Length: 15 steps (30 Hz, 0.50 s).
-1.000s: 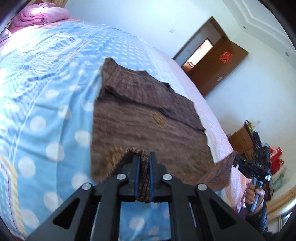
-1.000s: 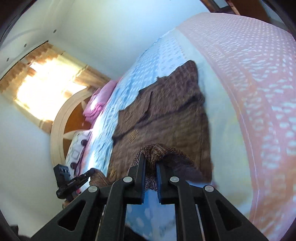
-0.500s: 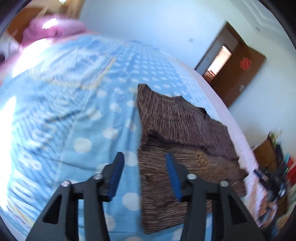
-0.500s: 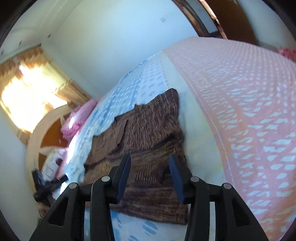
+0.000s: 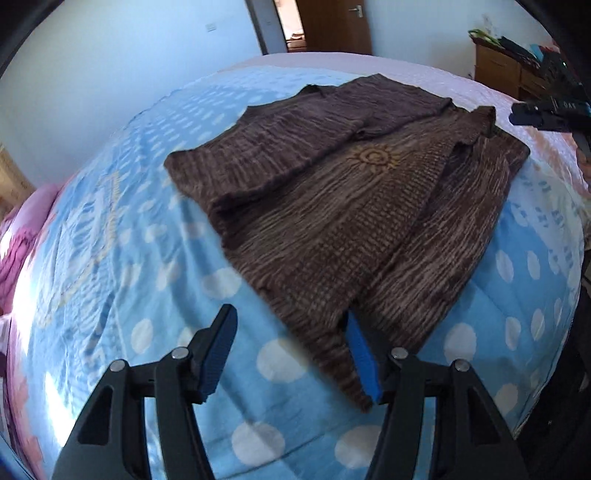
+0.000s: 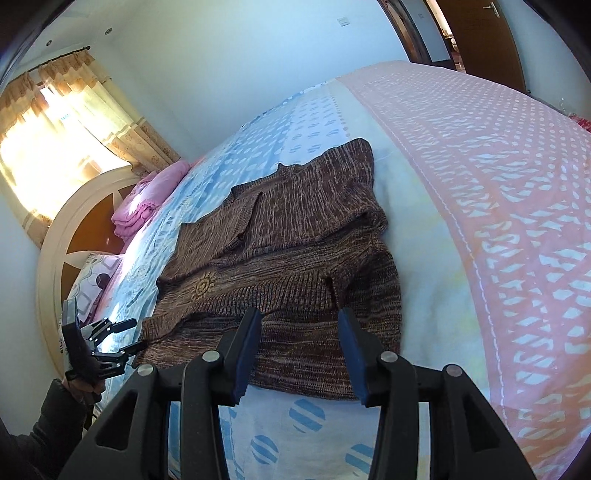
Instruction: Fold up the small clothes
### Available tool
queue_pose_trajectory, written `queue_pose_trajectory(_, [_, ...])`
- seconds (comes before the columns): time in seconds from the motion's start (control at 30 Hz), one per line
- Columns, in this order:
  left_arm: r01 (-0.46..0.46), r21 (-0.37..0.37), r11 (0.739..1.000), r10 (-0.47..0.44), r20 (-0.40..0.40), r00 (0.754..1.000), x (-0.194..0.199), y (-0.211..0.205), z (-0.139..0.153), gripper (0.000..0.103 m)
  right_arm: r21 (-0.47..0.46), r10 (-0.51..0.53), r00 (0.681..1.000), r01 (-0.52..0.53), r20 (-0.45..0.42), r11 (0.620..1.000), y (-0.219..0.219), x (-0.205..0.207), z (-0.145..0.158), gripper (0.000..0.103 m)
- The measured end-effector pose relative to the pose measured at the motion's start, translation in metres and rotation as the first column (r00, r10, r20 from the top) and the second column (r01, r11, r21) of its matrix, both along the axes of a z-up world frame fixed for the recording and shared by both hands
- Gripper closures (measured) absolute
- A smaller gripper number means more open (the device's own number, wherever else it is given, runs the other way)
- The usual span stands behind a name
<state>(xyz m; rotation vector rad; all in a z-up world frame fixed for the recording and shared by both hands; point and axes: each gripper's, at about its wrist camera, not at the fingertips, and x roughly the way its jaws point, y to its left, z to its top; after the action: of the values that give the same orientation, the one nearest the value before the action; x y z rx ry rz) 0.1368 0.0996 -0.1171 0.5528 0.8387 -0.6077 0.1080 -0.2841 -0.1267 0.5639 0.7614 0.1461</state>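
Note:
A brown knitted sweater (image 5: pixel 332 192) with a yellow sun motif lies partly folded on the bed; it also shows in the right wrist view (image 6: pixel 288 258). My left gripper (image 5: pixel 291 350) is open and empty, just above the sweater's near corner. My right gripper (image 6: pixel 299 350) is open and empty, over the sweater's near hem. The left gripper also shows in the right wrist view (image 6: pixel 122 336) at the sweater's left end. The right gripper also shows at the right edge of the left wrist view (image 5: pixel 546 114).
The bed has a blue dotted cover (image 5: pixel 129 258) and a pink patterned band (image 6: pixel 498 184). Pink folded bedding (image 6: pixel 147 199) lies by the round headboard (image 6: pixel 59 236). A wooden door (image 5: pixel 332 26) and a wooden cabinet (image 5: pixel 498 70) stand beyond the bed.
Both grippers let go of the sweater's edge and opened. The lifted edge now lies folded over the sweater. Both grippers have drawn back from it.

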Motion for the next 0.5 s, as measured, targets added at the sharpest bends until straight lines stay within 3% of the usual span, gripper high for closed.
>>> queue_pose_trajectory(0.1, [0.032, 0.003, 0.999, -0.032, 0.063, 0.997, 0.014, -0.02, -0.001, 0.037, 0.007, -0.017, 1.0, 0.017, 0.002, 1.0, -0.003, -0.006, 0.004, 0.058])
queue_pose_trajectory(0.17, [-0.033, -0.092, 0.995, 0.034, 0.009, 0.999, 0.037, -0.018, 0.001, 0.037, 0.007, -0.031, 1.0, 0.031, 0.005, 0.999, -0.006, -0.01, 0.005, 0.058])
queue_pose_trajectory(0.23, [-0.135, -0.275, 0.952, 0.104, -0.123, 0.987, 0.062, -0.001, 0.002, 0.037, 0.012, -0.047, 0.999, 0.047, -0.001, 0.999, -0.01, -0.015, 0.005, 0.058])
queue_pose_trajectory(0.33, [-0.29, -0.409, 0.865, 0.178, -0.291, 0.94, 0.083, 0.023, -0.009, 0.038, 0.02, -0.066, 0.998, 0.067, -0.014, 0.998, -0.016, -0.018, 0.002, 0.058])
queue_pose_trajectory(0.43, [-0.3, -0.442, 0.846, 0.168, -0.314, 0.935, 0.078, 0.033, -0.011, 0.038, 0.035, -0.073, 0.997, 0.074, -0.028, 0.997, -0.02, -0.016, -0.003, 0.058])
queue_pose_trajectory(0.5, [-0.31, -0.448, 0.839, 0.176, -0.316, 0.932, 0.074, 0.042, -0.007, 0.032, 0.054, -0.071, 0.997, 0.073, -0.032, 0.996, -0.02, -0.013, -0.006, 0.058])
